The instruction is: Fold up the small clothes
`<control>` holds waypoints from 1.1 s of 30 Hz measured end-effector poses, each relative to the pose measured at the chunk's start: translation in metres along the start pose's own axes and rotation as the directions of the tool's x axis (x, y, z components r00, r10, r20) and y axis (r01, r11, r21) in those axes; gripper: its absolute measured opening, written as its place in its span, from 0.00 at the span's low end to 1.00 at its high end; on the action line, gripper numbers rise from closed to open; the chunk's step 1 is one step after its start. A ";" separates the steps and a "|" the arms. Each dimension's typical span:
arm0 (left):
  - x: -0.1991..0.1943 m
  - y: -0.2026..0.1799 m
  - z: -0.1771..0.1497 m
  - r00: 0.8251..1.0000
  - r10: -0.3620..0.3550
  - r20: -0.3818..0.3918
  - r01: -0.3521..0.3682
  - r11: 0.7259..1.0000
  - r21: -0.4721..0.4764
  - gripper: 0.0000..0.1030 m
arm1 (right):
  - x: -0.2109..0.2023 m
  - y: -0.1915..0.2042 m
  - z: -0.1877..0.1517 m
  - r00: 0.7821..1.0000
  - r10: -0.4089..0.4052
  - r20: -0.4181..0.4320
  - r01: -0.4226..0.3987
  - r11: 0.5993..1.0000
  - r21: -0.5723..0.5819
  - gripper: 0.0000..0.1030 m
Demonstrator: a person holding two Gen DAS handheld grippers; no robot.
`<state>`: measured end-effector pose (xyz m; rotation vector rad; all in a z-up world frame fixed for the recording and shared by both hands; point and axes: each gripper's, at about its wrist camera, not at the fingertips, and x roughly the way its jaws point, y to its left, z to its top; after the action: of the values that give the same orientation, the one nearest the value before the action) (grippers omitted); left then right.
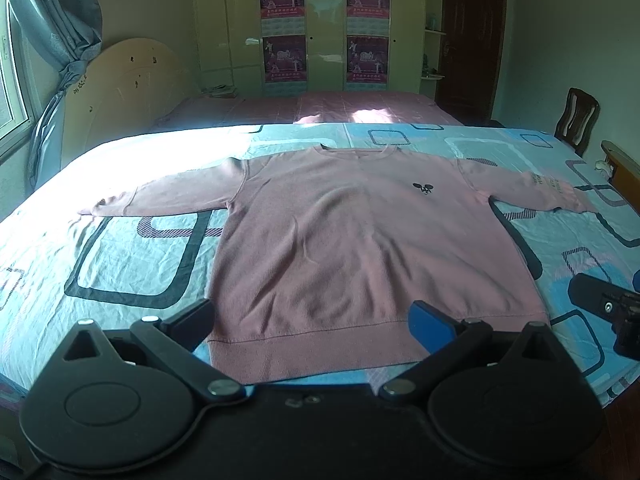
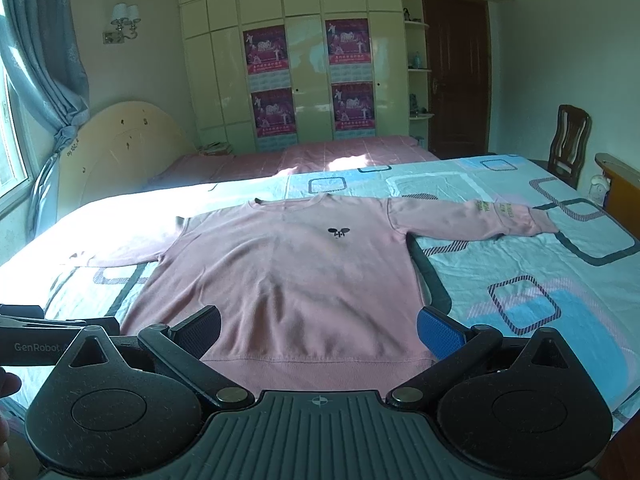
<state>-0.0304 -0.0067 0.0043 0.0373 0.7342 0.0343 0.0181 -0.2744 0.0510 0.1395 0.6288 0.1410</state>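
A pink long-sleeved sweatshirt lies flat, front up, on the bed, sleeves spread to both sides and the hem nearest me. It has a small dark logo on the chest. It also shows in the right wrist view. My left gripper is open and empty, held just above the hem. My right gripper is open and empty, also over the hem. The right gripper shows at the right edge of the left wrist view.
The bed has a light blue sheet with rectangle patterns. A second bed with a pink cover stands behind. A wooden chair is at the far right, a window and curtain at the left, a wardrobe at the back.
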 end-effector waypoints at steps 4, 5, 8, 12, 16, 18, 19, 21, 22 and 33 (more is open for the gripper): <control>-0.002 0.000 0.000 1.000 0.006 0.002 -0.006 1.000 0.000 1.00 | 0.003 -0.002 -0.002 1.000 0.001 -0.011 0.000 1.000 0.011 1.00; -0.002 0.001 0.001 1.000 0.006 0.002 -0.006 1.000 -0.001 1.00 | 0.003 -0.002 -0.003 1.000 0.000 -0.012 0.001 1.000 0.012 1.00; -0.003 0.001 0.001 1.000 0.007 0.003 -0.007 1.000 -0.002 1.00 | 0.003 -0.003 -0.002 1.000 0.002 -0.013 -0.002 1.000 0.014 1.00; -0.004 0.000 0.002 1.000 0.008 0.004 -0.008 1.000 -0.001 1.00 | 0.003 -0.004 -0.002 1.000 -0.001 -0.015 0.001 1.000 0.013 1.00; -0.004 -0.001 0.002 1.000 0.010 0.003 -0.010 1.000 -0.003 1.00 | 0.004 -0.005 -0.003 1.000 -0.003 -0.019 0.004 1.000 0.017 1.00; -0.004 -0.001 0.002 1.000 0.011 0.003 -0.011 1.000 -0.003 1.00 | 0.004 -0.007 -0.003 1.000 -0.004 -0.022 0.005 1.000 0.021 1.00; -0.004 -0.001 0.002 1.000 0.010 0.003 -0.010 1.000 -0.004 1.00 | 0.004 -0.008 -0.003 1.000 -0.004 -0.023 0.004 1.000 0.022 1.00; -0.004 -0.002 0.002 1.000 0.011 0.002 -0.011 1.000 -0.004 1.00 | 0.004 -0.009 -0.003 1.000 -0.004 -0.023 0.005 1.000 0.024 1.00; -0.004 -0.002 0.002 1.000 0.011 0.003 -0.011 1.000 -0.004 1.00 | 0.004 -0.009 -0.003 1.000 -0.005 -0.022 0.006 1.000 0.025 1.00; -0.003 -0.002 0.002 1.000 0.013 0.002 -0.013 1.000 -0.005 1.00 | 0.009 -0.015 -0.005 0.999 -0.015 -0.028 0.016 0.999 0.037 1.00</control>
<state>-0.0316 -0.0084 0.0080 0.0372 0.7321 0.0487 0.0235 -0.2869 0.0389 0.1685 0.6600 0.1165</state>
